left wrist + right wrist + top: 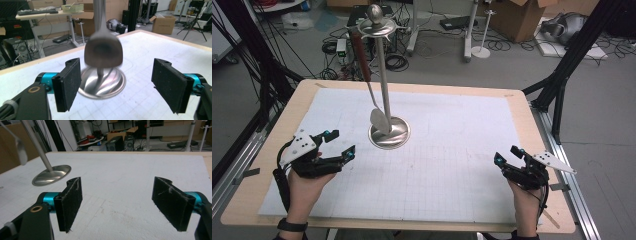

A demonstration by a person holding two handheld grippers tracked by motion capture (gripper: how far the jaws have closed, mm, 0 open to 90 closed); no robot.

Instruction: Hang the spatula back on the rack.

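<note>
A metal stand [384, 75] with a round base [389, 135] rises from the white gridded mat. From its top ring hangs a spoon [368, 85] with a brown handle, its bowl [103, 53] low over the base. My left gripper [341, 142] is open at the mat's left, jaws wide apart, with nothing between its pads [68, 83]; the spoon bowl hangs a little beyond them. At the mat's right, my right gripper [507, 155] is open and holds nothing. The stand's base [52, 175] lies far left in the right gripper view.
The wooden table [412, 87] carries a white mat [452, 150]. Black frame posts [572, 55] stand at both back corners. Cables, cardboard boxes [517, 17] and stands crowd the floor behind the table.
</note>
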